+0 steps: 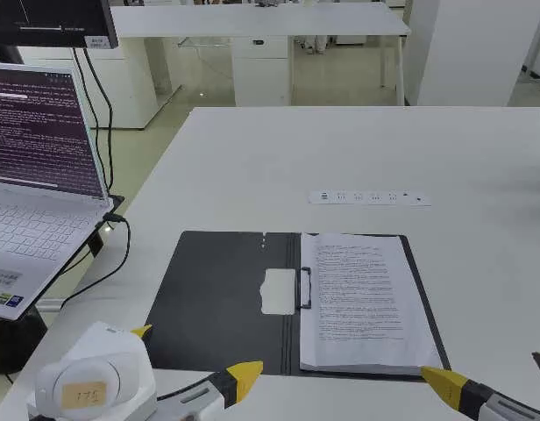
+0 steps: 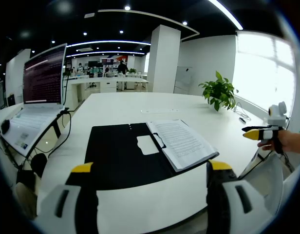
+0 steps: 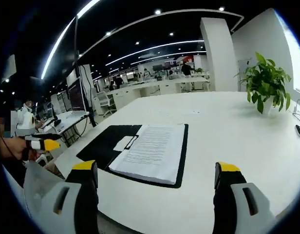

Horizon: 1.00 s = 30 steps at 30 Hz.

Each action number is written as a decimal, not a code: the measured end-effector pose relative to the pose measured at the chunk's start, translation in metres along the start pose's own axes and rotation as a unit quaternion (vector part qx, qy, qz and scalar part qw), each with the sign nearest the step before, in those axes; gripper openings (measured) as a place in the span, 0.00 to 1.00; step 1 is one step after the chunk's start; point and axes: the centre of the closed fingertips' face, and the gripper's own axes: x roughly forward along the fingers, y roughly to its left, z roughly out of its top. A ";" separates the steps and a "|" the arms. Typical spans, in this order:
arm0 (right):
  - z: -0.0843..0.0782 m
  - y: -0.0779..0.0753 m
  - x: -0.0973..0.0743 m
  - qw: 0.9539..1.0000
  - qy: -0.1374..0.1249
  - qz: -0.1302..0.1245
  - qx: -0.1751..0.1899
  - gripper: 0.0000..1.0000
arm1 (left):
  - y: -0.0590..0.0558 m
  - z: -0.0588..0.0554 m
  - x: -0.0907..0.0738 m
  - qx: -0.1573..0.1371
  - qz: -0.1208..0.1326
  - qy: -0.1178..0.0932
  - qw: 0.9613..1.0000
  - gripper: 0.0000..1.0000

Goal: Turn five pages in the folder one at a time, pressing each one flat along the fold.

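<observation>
Little of the writing can be read. The stack of white printed pages (image 1: 362, 298) carries dense lines of black text, too small to make out. The open silver laptop (image 1: 33, 175) on a stand at the left shows a dark purple screen of pale text, also too fine to read, and small stickers on its palm rest that cannot be told. A pale orange sticker (image 1: 83, 395) on the housing of the left tool (image 1: 193, 355) bears handwritten digits, blurred. A white socket strip (image 1: 368, 197) set into the white tabletop (image 1: 340, 149) shows only small dark marks.

The black flat folder (image 1: 217, 298) lies open on the tabletop near its near edge. Its bare left cover has a small white label (image 1: 279, 291) beside the black metal clip (image 1: 305, 288) at the fold. The pages lie flat on the right half.

The left tool hovers at the near left corner of the folder with its yellow-tipped jaws wide apart and nothing between them. In the left gripper view a strip of bare tabletop separates its tips from the cover. The right tool (image 1: 493, 373) hangs off the near right corner, its jaws also spread wide and empty, and in the right gripper view the pages lie ahead of it, apart from the tips. The folder sits between the two tools. A green potted plant (image 2: 218, 92) stands well beyond on the far right of the tabletop.
</observation>
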 end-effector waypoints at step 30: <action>0.005 -0.004 0.001 1.000 -0.003 -0.011 0.004 1.00 | -0.002 0.000 0.006 0.001 -0.014 0.005 1.000 0.93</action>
